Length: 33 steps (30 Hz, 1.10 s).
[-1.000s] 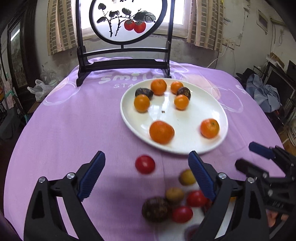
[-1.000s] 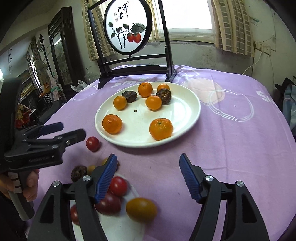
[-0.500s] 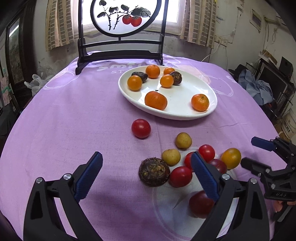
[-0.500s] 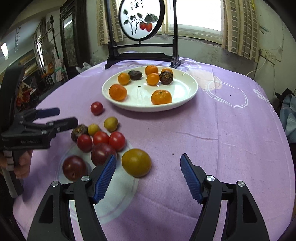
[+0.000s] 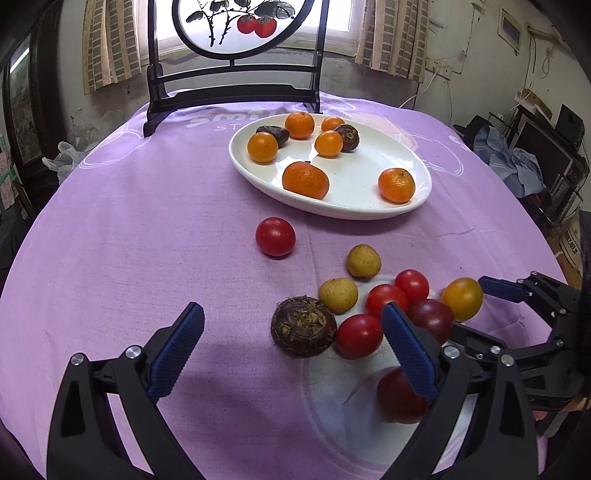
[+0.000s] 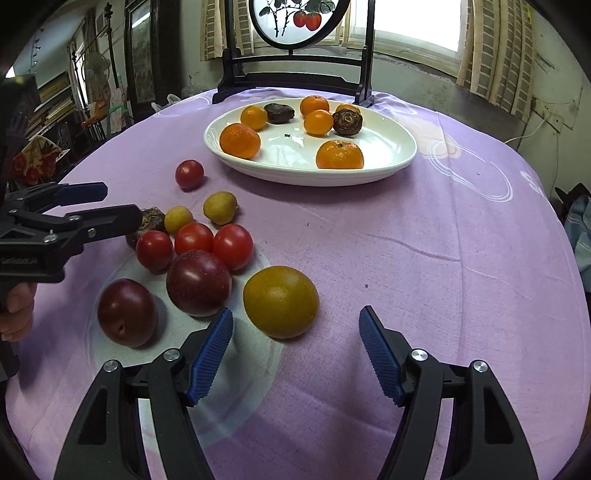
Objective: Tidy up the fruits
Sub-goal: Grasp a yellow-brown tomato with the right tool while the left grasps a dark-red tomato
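A white oval plate (image 5: 369,177) (image 6: 384,147) holds several oranges and two dark brown fruits. Loose fruit lies on the purple cloth: a lone red tomato (image 5: 275,236) (image 6: 189,174), two small yellow fruits, a brown rough fruit (image 5: 303,326), several red tomatoes, two dark plums (image 6: 198,282) and a yellow-green tomato (image 6: 280,302) (image 5: 461,298). My left gripper (image 5: 295,352) is open just behind the brown fruit. My right gripper (image 6: 295,350) is open just behind the yellow-green tomato. Both are empty.
A dark wooden stand with a round painted screen (image 5: 236,29) stands at the table's far edge behind the plate. The round table's edge curves off on both sides. Room clutter lies beyond on the right (image 5: 535,158).
Both grippers have drawn back and lowered toward the near fruit pile. The loose fruits now sit closer in front of the open jaws. No fruit has moved.
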Each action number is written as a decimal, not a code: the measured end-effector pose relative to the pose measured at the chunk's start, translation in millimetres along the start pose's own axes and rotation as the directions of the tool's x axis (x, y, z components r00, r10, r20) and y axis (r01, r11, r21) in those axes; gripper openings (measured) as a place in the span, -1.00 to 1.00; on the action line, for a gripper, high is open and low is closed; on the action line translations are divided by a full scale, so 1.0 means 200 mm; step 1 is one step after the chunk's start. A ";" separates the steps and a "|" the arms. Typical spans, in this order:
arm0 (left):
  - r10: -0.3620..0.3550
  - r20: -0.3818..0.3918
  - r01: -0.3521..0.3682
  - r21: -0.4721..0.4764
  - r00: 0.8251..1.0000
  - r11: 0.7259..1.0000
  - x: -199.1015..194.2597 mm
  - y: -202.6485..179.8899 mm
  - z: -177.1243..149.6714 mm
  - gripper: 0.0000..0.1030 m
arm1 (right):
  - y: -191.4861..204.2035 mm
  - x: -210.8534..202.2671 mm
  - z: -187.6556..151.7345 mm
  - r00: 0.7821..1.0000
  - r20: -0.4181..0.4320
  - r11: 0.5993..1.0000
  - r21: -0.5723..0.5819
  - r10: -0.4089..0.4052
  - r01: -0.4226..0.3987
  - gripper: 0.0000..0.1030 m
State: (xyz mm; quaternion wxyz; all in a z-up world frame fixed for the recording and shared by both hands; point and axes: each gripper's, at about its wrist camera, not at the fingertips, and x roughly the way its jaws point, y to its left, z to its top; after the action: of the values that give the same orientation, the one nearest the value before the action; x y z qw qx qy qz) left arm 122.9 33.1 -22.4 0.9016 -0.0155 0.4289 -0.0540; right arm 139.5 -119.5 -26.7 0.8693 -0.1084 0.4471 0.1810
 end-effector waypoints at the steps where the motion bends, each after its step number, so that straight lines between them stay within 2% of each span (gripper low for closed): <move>1: -0.004 -0.001 0.004 0.001 1.000 1.000 0.00 0.00 0.00 0.83 | 0.01 0.01 0.00 1.000 -0.004 1.000 0.000 0.001 -0.001 0.19; 3: -0.014 -0.003 0.014 0.004 1.000 1.000 -0.01 -0.01 0.00 0.84 | 0.01 0.03 0.01 1.000 0.000 1.000 0.000 -0.014 0.014 -0.01; 5: -0.028 -0.007 0.028 0.006 1.000 1.000 -0.01 -0.01 -0.01 0.84 | 0.01 0.01 0.01 1.000 0.012 1.000 0.010 0.013 -0.013 -0.21; 10: -0.090 -0.024 0.091 0.018 0.996 0.996 -0.04 -0.06 -0.03 0.84 | -0.01 0.00 0.01 1.000 0.007 1.000 0.026 0.016 -0.016 -0.22; 16: -0.158 -0.065 0.165 0.106 0.985 0.981 -0.08 -0.16 -0.08 0.84 | -0.02 0.00 0.02 1.000 0.008 0.999 0.035 0.018 -0.019 -0.21; 23: -0.148 -0.069 0.159 0.189 0.986 0.969 -0.08 -0.25 -0.14 0.83 | -0.03 0.00 0.02 1.000 0.005 0.999 0.039 0.020 -0.021 -0.22; 27: -0.139 -0.114 0.162 0.219 0.984 0.962 -0.04 -0.28 -0.17 0.33 | -0.03 0.00 0.02 1.000 0.003 0.999 0.040 0.021 -0.021 -0.21; 30: -0.144 -0.139 0.172 0.218 0.980 0.961 -0.01 -0.29 -0.19 0.22 | -0.03 0.00 0.02 1.000 0.004 0.999 0.040 0.021 -0.021 -0.21; 32: -0.153 -0.157 0.184 0.212 0.976 0.960 0.01 -0.29 -0.19 -0.03 | -0.03 0.00 0.02 1.000 0.006 0.999 0.040 0.025 -0.025 -0.21; 33: -0.164 -0.165 0.196 0.205 0.973 0.959 0.02 -0.29 -0.20 -0.05 | -0.03 -0.01 0.02 1.000 0.006 0.999 0.040 0.026 -0.026 -0.22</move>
State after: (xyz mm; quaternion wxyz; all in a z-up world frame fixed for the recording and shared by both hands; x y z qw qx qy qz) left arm 89.7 -23.6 -45.4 0.8551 0.0494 0.4822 -0.1841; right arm 143.9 -123.5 -23.6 0.8701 -0.0846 0.4494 0.1837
